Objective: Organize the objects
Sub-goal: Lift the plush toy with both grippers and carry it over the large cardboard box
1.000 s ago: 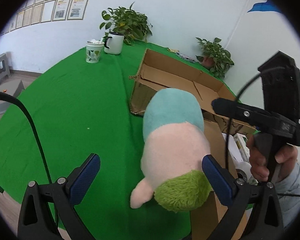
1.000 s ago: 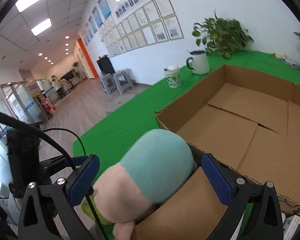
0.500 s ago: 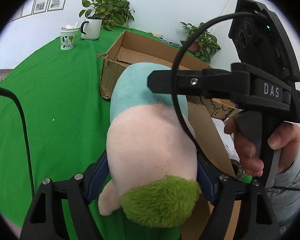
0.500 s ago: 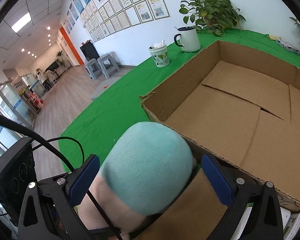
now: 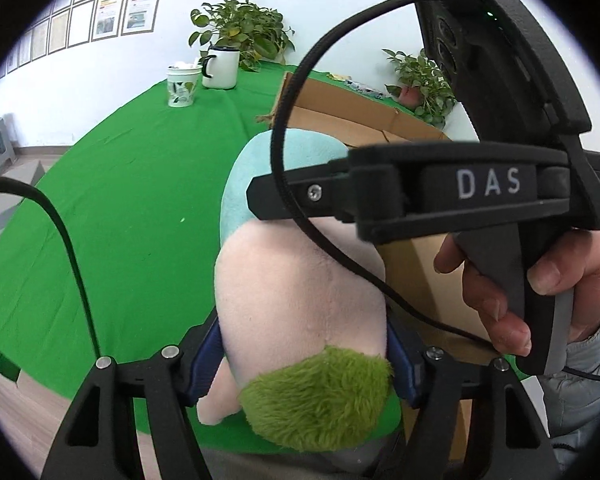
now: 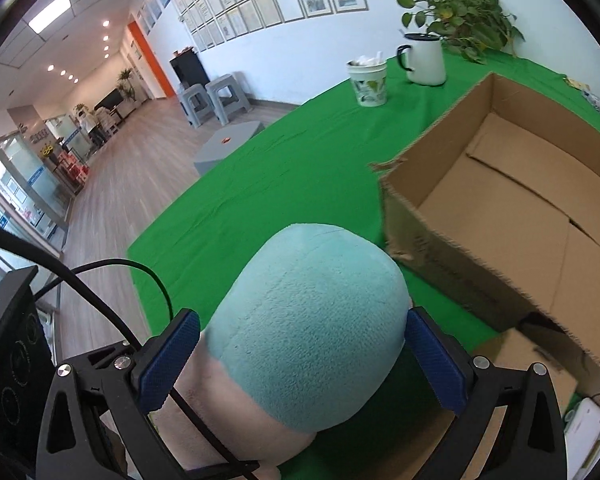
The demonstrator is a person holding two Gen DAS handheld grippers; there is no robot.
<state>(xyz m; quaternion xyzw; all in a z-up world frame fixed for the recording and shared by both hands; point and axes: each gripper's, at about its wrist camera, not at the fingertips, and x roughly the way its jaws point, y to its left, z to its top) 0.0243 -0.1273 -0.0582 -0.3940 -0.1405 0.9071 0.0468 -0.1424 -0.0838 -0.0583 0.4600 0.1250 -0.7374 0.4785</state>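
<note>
Both grippers, left gripper (image 5: 304,364) and right gripper (image 6: 300,354), now clamp the plush toy (image 5: 296,280), a second ago ungripped, beside the cardboard box (image 6: 512,216), so I judge it ready to lift in.

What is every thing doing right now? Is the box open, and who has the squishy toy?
plush toy: squeezed at both ends by the two grippers.
left gripper: shut on the pink and green end.
right gripper: shut on the teal end.
cardboard box: open, nothing seen inside.
white mug: upright on the green cloth.
paper cup: upright, something white inside.
</note>
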